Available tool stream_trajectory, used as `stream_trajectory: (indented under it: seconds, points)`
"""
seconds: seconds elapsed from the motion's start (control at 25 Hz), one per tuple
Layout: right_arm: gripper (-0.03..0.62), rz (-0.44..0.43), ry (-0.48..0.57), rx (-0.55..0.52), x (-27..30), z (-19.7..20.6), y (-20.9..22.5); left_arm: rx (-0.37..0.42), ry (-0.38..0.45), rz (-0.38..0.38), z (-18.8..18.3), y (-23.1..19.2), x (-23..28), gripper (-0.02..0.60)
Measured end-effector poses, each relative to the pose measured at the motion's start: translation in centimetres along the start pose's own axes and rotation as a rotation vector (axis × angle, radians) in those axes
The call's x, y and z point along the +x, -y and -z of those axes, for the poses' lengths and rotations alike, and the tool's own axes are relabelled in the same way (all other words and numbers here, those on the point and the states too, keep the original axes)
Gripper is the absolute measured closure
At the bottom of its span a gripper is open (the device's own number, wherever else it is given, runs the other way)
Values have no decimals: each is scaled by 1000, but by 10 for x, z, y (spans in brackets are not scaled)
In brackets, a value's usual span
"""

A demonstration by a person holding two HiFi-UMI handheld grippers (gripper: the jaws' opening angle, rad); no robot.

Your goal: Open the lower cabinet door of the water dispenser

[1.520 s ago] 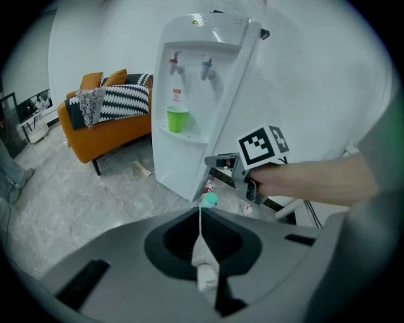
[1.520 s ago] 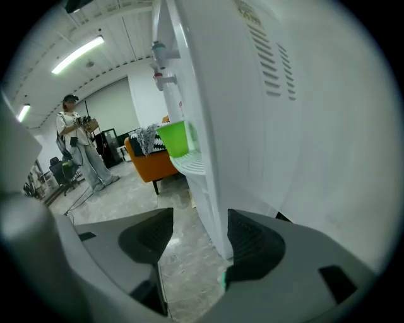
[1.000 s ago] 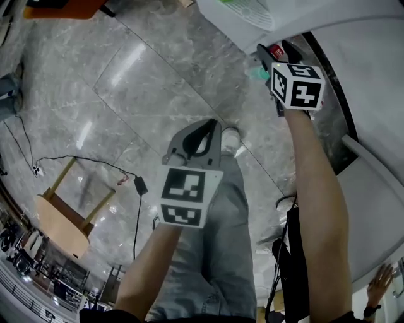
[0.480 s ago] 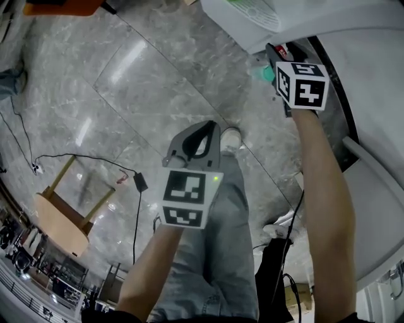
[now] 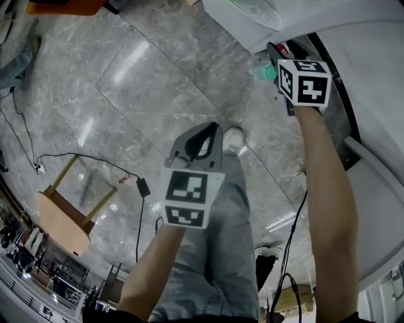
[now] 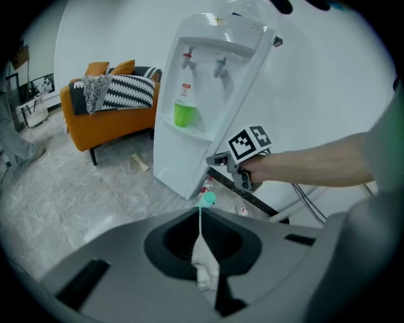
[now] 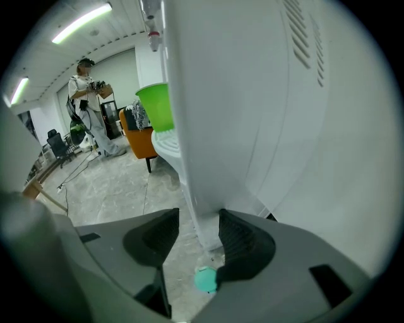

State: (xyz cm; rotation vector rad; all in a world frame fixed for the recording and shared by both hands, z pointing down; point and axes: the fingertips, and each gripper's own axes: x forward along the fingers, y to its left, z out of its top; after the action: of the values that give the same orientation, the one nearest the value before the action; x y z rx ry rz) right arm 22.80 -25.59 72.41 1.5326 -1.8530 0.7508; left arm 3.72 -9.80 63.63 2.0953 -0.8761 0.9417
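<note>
The white water dispenser point(image 6: 202, 94) stands by the wall, with its lower cabinet door point(image 7: 252, 126) filling the right gripper view. My right gripper point(image 7: 199, 230) straddles that door's lower edge. Its jaws have just been closing, and now both pads sit against the panel. In the head view the right gripper point(image 5: 273, 53) reaches to the dispenser's base point(image 5: 252, 19), and it also shows in the left gripper view point(image 6: 222, 161). My left gripper point(image 5: 208, 129) hangs apart over the floor, shut with nothing held point(image 6: 201, 211).
A green cup point(image 6: 184, 114) stands on the drip tray. A teal cap point(image 7: 205, 279) and a red bottle point(image 6: 205, 187) lie on the floor at the dispenser's base. An orange sofa point(image 6: 113, 107) is left of it. A wooden stool point(image 5: 63, 217) and a black cable point(image 5: 95, 164) are on the floor. A person point(image 7: 88, 94) stands far off.
The right gripper has edged slightly right, closer to the dispenser. The left gripper has barely moved. A hand at the lower right corner has left the head view.
</note>
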Motion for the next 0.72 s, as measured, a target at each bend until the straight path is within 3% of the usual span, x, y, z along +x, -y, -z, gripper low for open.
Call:
stream_trajectory:
  seconds: [0.2,0.28,0.72]
  points:
    - [399,-8,-1,0,-3,-2,-2,-6,-3,-2,3,-2,-4,569]
    - [464,-27,-7,-36,-6,4,-10,-14,-6,-7,4,-4,-4,569]
    - [459,-84,12,-71,-9,13,-57,-20,-2,-8,10,-6,-10,569]
